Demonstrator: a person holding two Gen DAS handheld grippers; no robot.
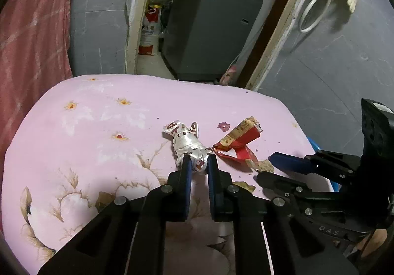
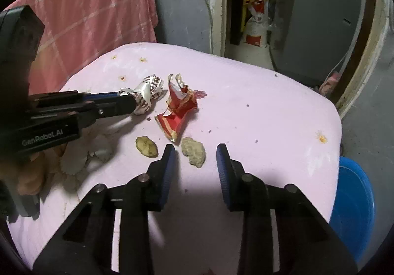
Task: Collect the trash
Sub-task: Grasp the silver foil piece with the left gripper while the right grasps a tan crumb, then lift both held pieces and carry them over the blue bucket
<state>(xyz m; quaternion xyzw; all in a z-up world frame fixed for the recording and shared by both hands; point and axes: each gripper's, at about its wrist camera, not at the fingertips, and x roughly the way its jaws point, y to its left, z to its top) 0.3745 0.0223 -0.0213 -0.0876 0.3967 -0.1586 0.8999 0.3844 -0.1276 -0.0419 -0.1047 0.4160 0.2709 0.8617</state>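
1. You have a crumpled white wrapper (image 1: 188, 145) with red lettering lying on the pink table (image 1: 98, 132), its near end pinched.
2. Just right of it lies a torn, flattened red-and-gold packet (image 2: 178, 110).
3. Two brownish peel scraps (image 2: 193, 151) sit nearer you, apart from each other.

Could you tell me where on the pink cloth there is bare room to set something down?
The cloth is bare right of the red wrapper, out to the edge above the blue basin. It is crowded around the silver wrapper in the left gripper and the two peels before the right gripper.
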